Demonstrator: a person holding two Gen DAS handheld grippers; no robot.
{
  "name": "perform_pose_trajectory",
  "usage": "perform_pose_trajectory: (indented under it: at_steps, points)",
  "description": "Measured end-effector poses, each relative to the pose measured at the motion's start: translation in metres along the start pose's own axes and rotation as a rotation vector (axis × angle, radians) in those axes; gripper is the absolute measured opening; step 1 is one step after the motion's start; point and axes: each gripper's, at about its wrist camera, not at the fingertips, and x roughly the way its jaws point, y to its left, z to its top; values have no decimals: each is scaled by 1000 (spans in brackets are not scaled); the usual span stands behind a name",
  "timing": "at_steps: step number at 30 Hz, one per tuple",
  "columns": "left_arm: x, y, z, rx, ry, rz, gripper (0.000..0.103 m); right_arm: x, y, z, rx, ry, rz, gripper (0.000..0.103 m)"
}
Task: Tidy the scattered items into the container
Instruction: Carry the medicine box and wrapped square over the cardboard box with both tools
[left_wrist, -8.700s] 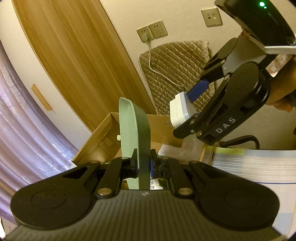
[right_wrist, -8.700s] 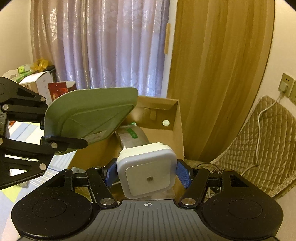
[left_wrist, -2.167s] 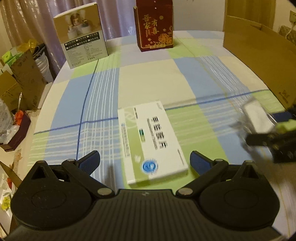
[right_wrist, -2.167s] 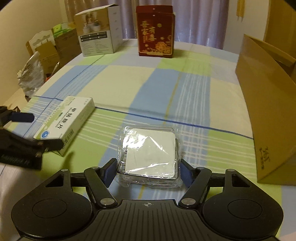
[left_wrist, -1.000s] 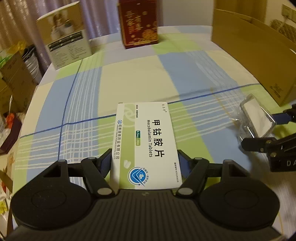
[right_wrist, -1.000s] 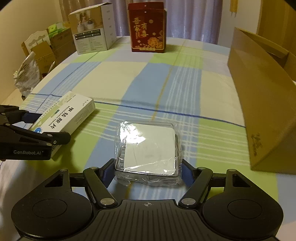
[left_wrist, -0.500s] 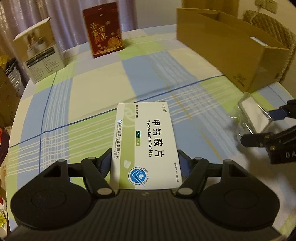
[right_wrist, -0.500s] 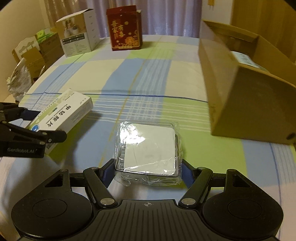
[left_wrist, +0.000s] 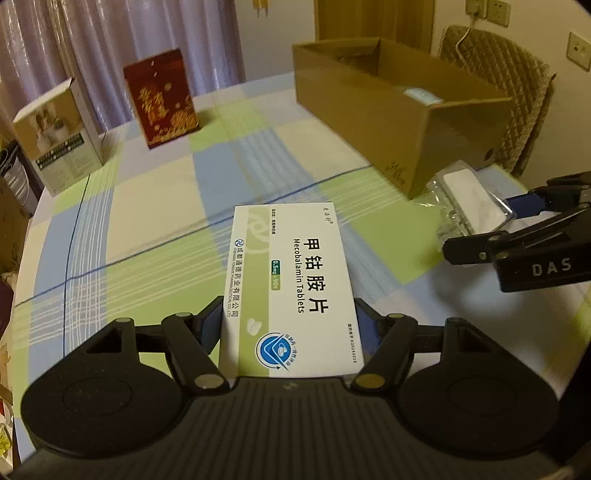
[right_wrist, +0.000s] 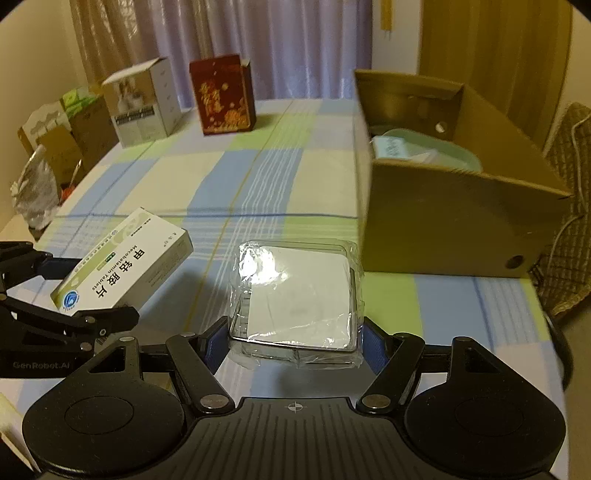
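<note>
Carrying two items toward the box (right_wrist: 443, 206). Left claw (left_wrist: 290, 328) clenching the tablets (left_wrist: 291, 291), long axis pointing forward along the fingers, raised off the counter (left_wrist: 155, 206). Right claw (right_wrist: 293, 345) gripping the wrapped case (right_wrist: 295, 295), also lifted. Box lying ahead and to the right of both, opening up, with a green dish (right_wrist: 428, 147) inside; right claw nearer, likely dropping first.

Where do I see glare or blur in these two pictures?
Right wrist view: glare on the clear wrapped packet; the cardboard box edge is slightly smeared. Left wrist view: the red box is blurred, while the medicine box print stays sharp.
</note>
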Motion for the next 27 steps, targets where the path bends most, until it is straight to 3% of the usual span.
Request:
perform_pose_trajectory:
  at_steps: [12, 27]
  points:
    - [-45, -42, 14, -7, -48, 1, 68, -56, -22, -4, 59, -71, -23, 74]
    - [-78, -77, 26, 5, -101, -24, 68, -98, -51, -7, 116, -117, -58, 74]
